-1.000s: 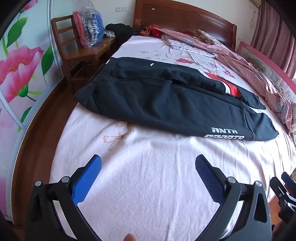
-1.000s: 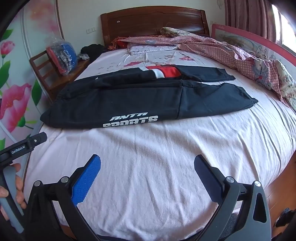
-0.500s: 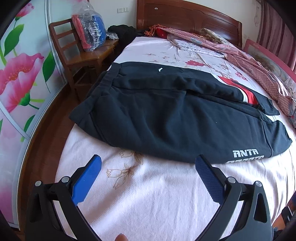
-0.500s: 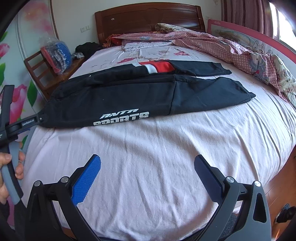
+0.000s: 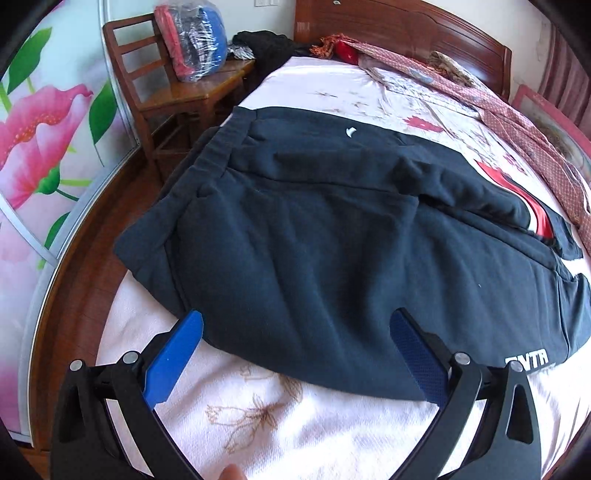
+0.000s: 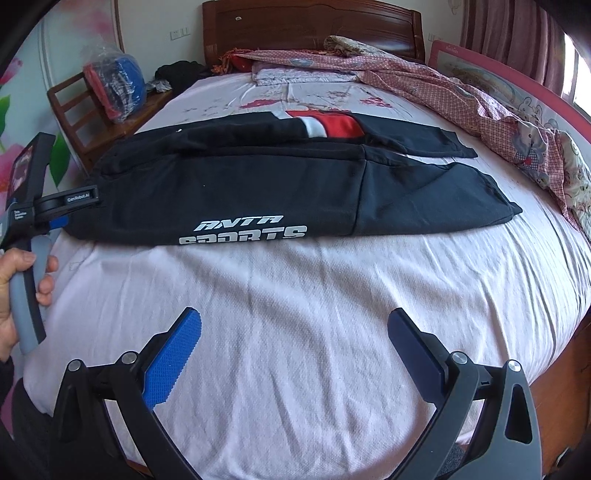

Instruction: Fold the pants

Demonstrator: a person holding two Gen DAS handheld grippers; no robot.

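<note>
Black pants (image 5: 314, 258) lie spread across the pink bed sheet, waistband at the left, legs running right, with white ANTA SPORTS lettering (image 6: 243, 232) and a red and white panel (image 6: 328, 123). My left gripper (image 5: 295, 332) is open, its blue pads straddling the near hem at the hip end, just above the fabric. In the right wrist view the left gripper (image 6: 59, 218) shows at the pants' left end, held by a hand (image 6: 14, 291). My right gripper (image 6: 291, 328) is open over bare sheet, well short of the pants (image 6: 295, 184).
A wooden chair (image 5: 166, 88) with a plastic-wrapped bundle (image 5: 192, 40) stands left of the bed. A pink checked blanket (image 6: 480, 103) is heaped along the bed's right side and head. The headboard (image 6: 310, 29) is behind. Wood floor (image 5: 77, 280) borders the bed (image 6: 295, 295).
My left gripper has moved forward to the pants' near edge at the hip end. The right gripper has crept slightly nearer; both stay open.
</note>
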